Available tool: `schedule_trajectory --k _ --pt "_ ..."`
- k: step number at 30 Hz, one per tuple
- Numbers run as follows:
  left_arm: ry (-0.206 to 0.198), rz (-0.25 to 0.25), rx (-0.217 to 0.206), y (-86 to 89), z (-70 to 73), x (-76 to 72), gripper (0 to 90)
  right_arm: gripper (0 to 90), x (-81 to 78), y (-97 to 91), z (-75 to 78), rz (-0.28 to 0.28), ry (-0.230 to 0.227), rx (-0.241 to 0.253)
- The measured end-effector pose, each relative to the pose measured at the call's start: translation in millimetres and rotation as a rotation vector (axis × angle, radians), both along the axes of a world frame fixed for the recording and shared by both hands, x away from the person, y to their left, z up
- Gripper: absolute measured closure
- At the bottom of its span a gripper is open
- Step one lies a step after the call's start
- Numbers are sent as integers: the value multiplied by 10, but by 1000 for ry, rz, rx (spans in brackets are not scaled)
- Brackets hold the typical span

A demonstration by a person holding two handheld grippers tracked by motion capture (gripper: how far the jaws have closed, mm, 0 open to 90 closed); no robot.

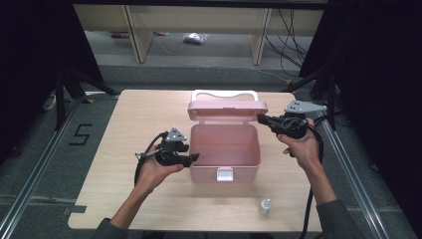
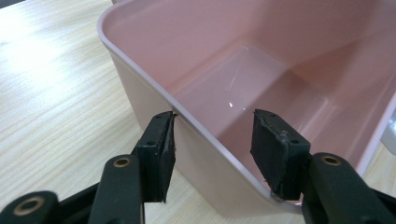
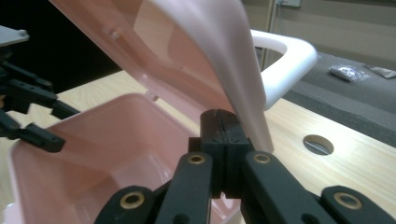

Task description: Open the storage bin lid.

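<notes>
The left gripper straddles the pink box's left wall, jaws half-wide, one pad touching; the right gripper's jaws, pressed together, touch the raised lid.

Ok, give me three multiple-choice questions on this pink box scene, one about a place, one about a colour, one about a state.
1. Where does the small white dropper bottle stand?
A. inside the box
B. on the table in front of the box
C. on the lid

2. What colour is the pink plastic box's carry handle?
A. white
B. black
C. blue

3. How is the box's lid?
A. shut
B. lying beside the box
C. raised open

Answers: 1 B, it stands on the wood near the table's front edge. 2 A, a white loop behind the lid. 3 C, the bare inside shows.
</notes>
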State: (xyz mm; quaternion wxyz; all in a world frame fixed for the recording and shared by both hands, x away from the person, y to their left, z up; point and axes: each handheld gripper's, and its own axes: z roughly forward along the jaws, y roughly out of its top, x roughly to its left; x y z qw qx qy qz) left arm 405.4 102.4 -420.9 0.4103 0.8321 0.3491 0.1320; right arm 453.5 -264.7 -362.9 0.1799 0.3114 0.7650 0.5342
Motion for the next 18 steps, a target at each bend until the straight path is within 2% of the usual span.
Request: schedule_trajectory --k 2,3,4,5,9,11,12,13,14,18 --pt "0 1 -1 3 -2 1 488 900 61 -7 2 0 -5 -14" --pt "-1 1 -2 4 -3 1 488 900 88 -5 -3 -4 -9 -11" --pt "-1 0 -3 6 -3 1 488 900 96 0 -2 -12 10 -6" --pt "-2 0 -2 7 -3 1 488 900 130 -3 -4 -12 -4 -11" --pt "-3 3 -7 10 -7 -2 488 900 205 12 -24 -33 7 1" --pt "-2 6 -13 10 -10 -5 489 900 246 -3 -24 -24 10 -17" --pt "-1 7 -13 9 -10 -5 490 900 254 16 -40 -34 19 9" --pt "0 7 -9 11 -8 -4 491 900 263 14 -42 -38 31 4" --pt "-1 6 -7 10 -7 -4 491 900 291 0 -49 -34 11 -11" --pt "1 7 -9 10 -8 -4 492 900 346 -1 -96 -40 30 -2"
